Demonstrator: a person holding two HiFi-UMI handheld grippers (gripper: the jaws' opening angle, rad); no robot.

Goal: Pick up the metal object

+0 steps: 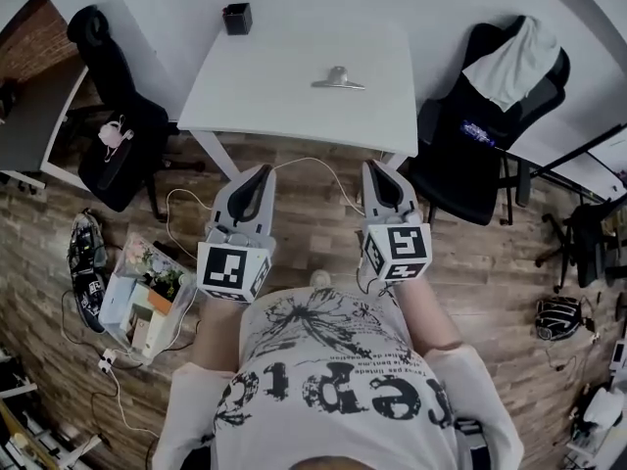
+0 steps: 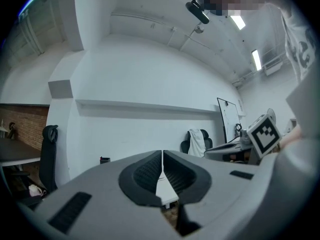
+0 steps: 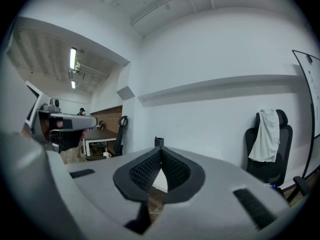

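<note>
The metal object, a silvery clip [image 1: 338, 79], lies on the white table [image 1: 284, 96] towards its far right part in the head view. My left gripper [image 1: 257, 172] and right gripper [image 1: 376, 169] are held side by side near my body, over the wooden floor short of the table's front edge. Both are shut with nothing between the jaws. In the left gripper view the left gripper [image 2: 162, 156] has its tips together, and in the right gripper view the right gripper [image 3: 160, 151] is the same. The clip is too small to make out in either gripper view.
A small black cup [image 1: 237, 18] stands at the table's far left corner. Black office chairs flank the table, one at the left [image 1: 122, 135] and one at the right [image 1: 490, 116] draped with a white cloth. Cables and a box of items [image 1: 147, 287] lie on the floor at left.
</note>
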